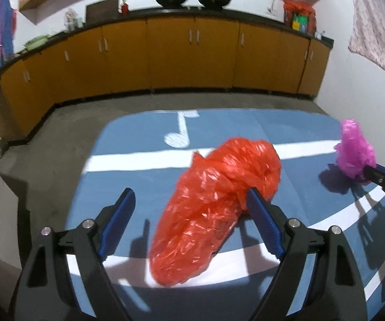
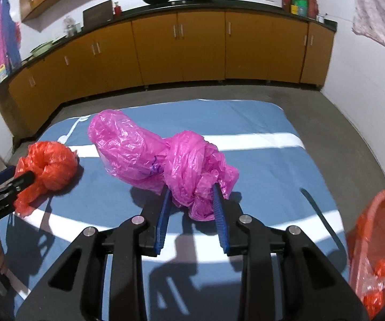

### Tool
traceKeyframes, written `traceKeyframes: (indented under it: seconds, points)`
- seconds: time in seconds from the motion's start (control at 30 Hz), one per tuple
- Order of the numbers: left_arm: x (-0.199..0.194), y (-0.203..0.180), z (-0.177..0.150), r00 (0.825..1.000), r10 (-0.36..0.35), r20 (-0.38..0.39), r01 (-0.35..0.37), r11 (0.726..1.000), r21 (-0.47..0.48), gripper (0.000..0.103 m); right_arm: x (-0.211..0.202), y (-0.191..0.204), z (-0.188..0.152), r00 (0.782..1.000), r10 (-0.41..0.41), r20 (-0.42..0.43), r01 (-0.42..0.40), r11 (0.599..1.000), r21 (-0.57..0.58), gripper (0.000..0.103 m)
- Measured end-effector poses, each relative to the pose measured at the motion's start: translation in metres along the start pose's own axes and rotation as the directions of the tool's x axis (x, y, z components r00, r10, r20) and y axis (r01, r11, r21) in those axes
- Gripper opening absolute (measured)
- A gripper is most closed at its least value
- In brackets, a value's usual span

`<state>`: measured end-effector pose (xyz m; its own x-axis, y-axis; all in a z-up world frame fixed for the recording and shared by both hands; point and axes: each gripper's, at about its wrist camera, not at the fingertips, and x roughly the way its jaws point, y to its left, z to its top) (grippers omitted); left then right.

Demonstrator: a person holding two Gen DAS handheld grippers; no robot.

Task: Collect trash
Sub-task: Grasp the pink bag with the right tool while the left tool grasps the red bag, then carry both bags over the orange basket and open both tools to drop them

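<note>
Left wrist view: left gripper (image 1: 189,204) jaws stand wide apart around the red bag (image 1: 214,208), which lies on the blue mat (image 1: 128,139). Right wrist view: right gripper (image 2: 192,203) jaws are clamped on the pink bag (image 2: 165,157), also on the mat; an orange basket (image 2: 379,214) sits just right of the mat.
</note>
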<state>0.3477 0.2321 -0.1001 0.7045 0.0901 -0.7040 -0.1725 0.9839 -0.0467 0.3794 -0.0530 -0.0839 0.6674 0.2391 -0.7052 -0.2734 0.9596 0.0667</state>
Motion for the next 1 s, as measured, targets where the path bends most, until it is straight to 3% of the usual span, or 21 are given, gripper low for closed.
traceKeyframes:
  seconds: [0.1,0.17,0.27,0.57,1.0]
  points:
    - [0.014,-0.004,0.003,0.997,-0.059,-0.053,0.059,0.998,-0.007,0.058,-0.010,-0.009,-0.010,1.000,-0.016,-0.001,0.016,1.000,0.019,0.032]
    - [0.019,-0.009,0.002,0.994,-0.082,-0.076,0.082,0.997,-0.002,0.033,-0.016,-0.013,-0.013,1.000,-0.021,-0.001,0.021,0.999,0.035,0.032]
    - [0.021,-0.018,0.000,0.994,-0.081,-0.077,0.083,0.996,0.023,0.019,-0.025,-0.020,-0.020,0.999,-0.033,0.004,0.033,0.998,0.047,0.032]
    - [0.014,-0.039,-0.007,0.997,-0.038,-0.064,0.041,0.998,0.051,0.012,-0.056,-0.048,-0.045,0.996,-0.088,0.007,0.087,0.989,0.119,0.032]
    - [-0.023,-0.108,-0.014,0.994,-0.106,-0.018,0.108,0.982,0.156,0.011,-0.101,-0.114,-0.064,0.976,-0.219,0.002,0.211,0.940,0.267,0.031]
